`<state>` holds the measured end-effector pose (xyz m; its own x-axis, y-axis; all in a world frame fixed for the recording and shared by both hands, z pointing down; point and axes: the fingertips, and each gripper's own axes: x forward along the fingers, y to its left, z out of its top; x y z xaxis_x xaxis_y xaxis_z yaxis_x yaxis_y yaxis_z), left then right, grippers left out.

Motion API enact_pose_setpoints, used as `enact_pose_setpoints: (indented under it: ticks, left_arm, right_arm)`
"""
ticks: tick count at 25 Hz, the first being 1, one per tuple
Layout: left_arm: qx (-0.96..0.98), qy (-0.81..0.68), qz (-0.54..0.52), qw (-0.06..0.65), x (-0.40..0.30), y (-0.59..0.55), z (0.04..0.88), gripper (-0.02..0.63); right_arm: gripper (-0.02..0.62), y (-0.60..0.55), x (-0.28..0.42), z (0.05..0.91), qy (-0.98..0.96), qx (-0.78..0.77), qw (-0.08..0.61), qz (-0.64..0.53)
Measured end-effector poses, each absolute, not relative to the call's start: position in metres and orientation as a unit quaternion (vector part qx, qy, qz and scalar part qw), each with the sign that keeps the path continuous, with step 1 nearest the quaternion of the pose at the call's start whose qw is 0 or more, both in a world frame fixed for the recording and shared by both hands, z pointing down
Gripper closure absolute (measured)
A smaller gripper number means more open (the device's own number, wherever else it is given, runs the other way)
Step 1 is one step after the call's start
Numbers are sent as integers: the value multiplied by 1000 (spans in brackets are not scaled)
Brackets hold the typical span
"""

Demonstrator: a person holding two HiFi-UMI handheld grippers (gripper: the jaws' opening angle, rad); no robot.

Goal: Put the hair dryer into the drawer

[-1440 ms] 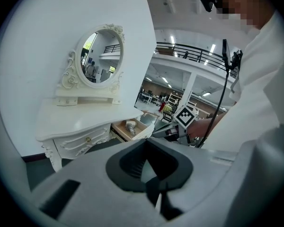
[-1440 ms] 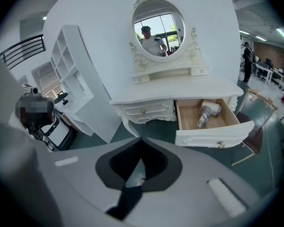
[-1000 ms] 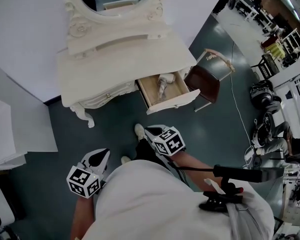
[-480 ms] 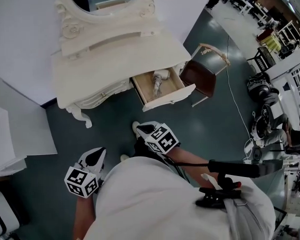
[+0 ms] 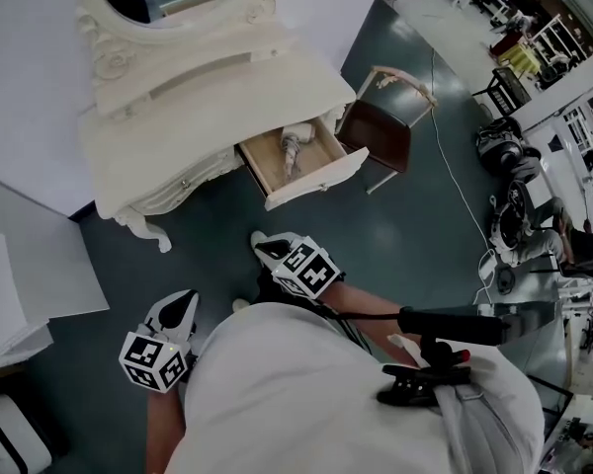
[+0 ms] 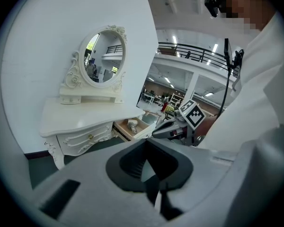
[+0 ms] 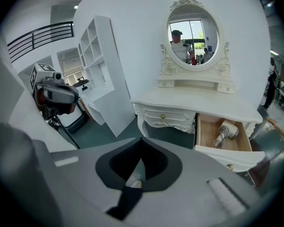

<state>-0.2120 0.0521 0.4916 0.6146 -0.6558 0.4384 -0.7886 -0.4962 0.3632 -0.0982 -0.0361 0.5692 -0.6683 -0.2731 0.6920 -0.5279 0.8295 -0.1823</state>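
The cream hair dryer (image 5: 294,147) lies inside the open wooden drawer (image 5: 316,178) of the white dressing table (image 5: 138,156), untouched by either gripper. It also shows in the right gripper view, hair dryer (image 7: 223,134) in the drawer (image 7: 229,158). My right gripper (image 5: 264,246) hangs shut and empty over the dark floor, well short of the drawer front. Further left and lower, my left gripper (image 5: 183,300) is held close to the person's body, jaws together with nothing in them. In their own views the right gripper (image 7: 133,184) and the left gripper (image 6: 153,189) point toward the table.
A brown chair (image 5: 378,132) stands just right of the open drawer. An oval mirror (image 7: 194,34) tops the table. A white shelf unit (image 7: 102,74) and white panels (image 5: 30,275) stand to the left. Cables and equipment (image 5: 514,196) crowd the floor at right.
The head view has swung, so the table and drawer sit further left and higher in the picture. Both grippers stay low and shut. The hair dryer lies unmoved in the drawer.
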Motion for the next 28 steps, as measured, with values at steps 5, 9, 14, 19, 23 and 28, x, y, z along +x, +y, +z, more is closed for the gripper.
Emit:
enact_pose_setpoints:
  ticks: [5,9,14,19,23,28]
  left_arm:
    - [858,-417,125,273,-205,53,491,606]
    - [859,-413,128,274,-200,54,492,606]
    - [861,-405,131,278,-192,54,496,606]
    - [864,-394,135,281,-184,50,499,606]
    - [868,-379,136,289,-172,48,504,606]
    - [871,-366,140,297,-168,37,514,606]
  right_arm:
    - [595,-33,-93,568,-895,224,339,187]
    - [595,-30,-88,569,-895,224,338,185]
    - [595,-27,-82,572,-894,226,339,187]
    - [595,-26,-72,573,-892,234,338,189]
    - [595,-24,-60,574,-887,241,343,194]
    - [595,-25,-48,577,-880,247,352,200]
